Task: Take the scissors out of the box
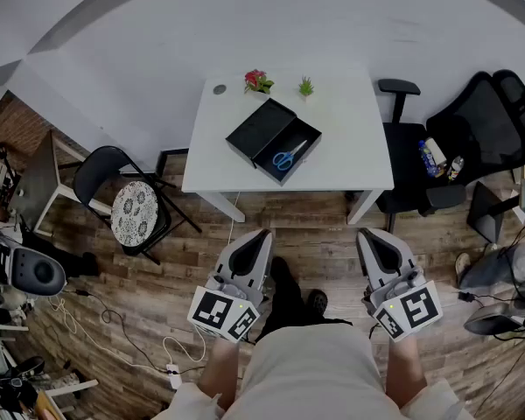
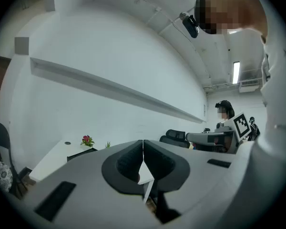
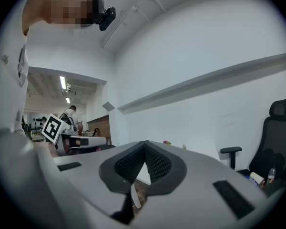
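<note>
Blue-handled scissors lie inside an open black box on the white table, the box's lid swung open to the left. Both grippers are held level over the wooden floor, well short of the table. My left gripper is shut and empty, its pads meeting tip to tip. My right gripper is likewise shut with nothing held. In the left gripper view the black box shows only as a low dark edge on the table; the scissors are hidden there.
A red flower and a small green plant stand at the table's back edge. A black office chair with items on it sits right of the table, a folding chair with a patterned cushion left. Cables lie on the floor.
</note>
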A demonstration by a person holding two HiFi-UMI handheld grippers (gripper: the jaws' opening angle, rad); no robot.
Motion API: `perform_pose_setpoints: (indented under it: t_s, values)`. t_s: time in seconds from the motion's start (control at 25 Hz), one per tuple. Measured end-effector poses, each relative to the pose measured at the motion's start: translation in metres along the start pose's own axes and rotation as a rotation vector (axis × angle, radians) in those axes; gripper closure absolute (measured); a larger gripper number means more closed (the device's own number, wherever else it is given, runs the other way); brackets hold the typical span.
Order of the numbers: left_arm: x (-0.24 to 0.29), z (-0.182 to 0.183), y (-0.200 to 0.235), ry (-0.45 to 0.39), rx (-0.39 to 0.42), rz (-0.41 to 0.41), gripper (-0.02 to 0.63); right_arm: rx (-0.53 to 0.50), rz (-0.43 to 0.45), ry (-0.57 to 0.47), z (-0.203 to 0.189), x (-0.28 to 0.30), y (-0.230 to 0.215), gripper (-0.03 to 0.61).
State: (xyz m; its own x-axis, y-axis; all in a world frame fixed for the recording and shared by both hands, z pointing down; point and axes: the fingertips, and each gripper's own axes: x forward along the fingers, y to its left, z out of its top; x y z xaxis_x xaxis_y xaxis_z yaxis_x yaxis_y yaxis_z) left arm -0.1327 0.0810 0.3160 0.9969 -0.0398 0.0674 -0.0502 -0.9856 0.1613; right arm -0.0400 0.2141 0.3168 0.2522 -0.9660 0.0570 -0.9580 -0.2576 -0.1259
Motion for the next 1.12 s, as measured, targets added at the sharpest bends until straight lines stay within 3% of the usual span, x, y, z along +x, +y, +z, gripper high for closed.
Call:
perform_pose_setpoints:
  t_s: [0.36,0.68,1.12]
  values:
    - [-0.008,-0.01,-0.021,0.023,0.007,-0.026,0.592,-0.026,0.024,0.004,-0.001,-0.02,0.011,0.575]
    - [-0.008,-0.015,-0.03,0.042,0.029,-0.04,0.592,0.02,-0.002,-0.024,-0.001,-0.029,0.005,0.572]
    - [-0.004,-0.019,-0.007,0.076,0.033,-0.018,0.591,0.022,0.018,0.004,-0.006,-0.007,0.004,0.548]
